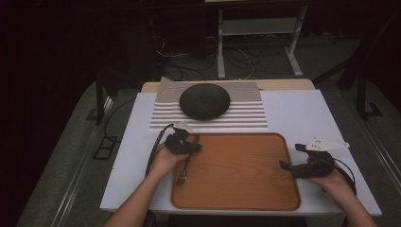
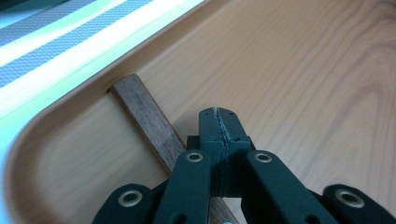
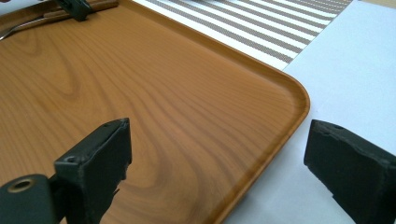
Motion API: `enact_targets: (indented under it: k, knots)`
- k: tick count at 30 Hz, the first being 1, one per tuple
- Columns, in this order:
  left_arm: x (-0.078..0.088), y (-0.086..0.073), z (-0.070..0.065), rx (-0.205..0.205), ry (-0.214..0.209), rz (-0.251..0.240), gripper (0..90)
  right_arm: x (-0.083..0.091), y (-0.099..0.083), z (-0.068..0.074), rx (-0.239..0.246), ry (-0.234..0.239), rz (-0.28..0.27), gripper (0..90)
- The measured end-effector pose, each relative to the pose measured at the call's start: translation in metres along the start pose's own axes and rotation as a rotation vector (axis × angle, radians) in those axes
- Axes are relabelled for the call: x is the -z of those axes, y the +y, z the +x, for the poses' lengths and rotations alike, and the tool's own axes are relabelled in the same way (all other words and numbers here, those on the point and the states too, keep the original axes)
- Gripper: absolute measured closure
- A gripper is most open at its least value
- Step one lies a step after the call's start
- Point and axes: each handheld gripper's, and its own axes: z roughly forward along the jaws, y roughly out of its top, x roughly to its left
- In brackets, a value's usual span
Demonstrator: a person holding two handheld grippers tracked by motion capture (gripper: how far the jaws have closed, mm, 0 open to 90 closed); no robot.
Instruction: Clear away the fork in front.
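Left gripper (image 2: 219,113) over near-left corner of wooden tray (image 1: 246,189), jaws pressed together, nothing between the tips. Fork (image 1: 183,171) with wooden handle (image 2: 148,119) lying just beside and beneath, on tray floor. Right gripper (image 3: 217,154) spread wide, straddling tray's right rim. Dark dome (image 1: 204,100) on striped mat (image 1: 246,113), beyond both.

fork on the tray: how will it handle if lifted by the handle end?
Fork probably stays rigid: straight wooden handle, metal head. Likely tips head-down if gripped far from the tines. Flat handle should resist rolling on the tray; the left tongs sit shut above it.
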Motion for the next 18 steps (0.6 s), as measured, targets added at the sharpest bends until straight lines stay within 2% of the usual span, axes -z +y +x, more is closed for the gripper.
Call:
enact_targets:
  k: [11, 18]
  knots:
    - [0.016, -0.011, 0.016, 0.048, 0.035, -0.009, 89.6, 0.001, 0.000, -0.001, -0.006, 0.000, -0.006, 7.1]
    - [0.018, -0.013, 0.017, 0.042, 0.044, -0.009, 89.6, 0.001, 0.000, -0.001, -0.009, 0.002, -0.006, 6.8]
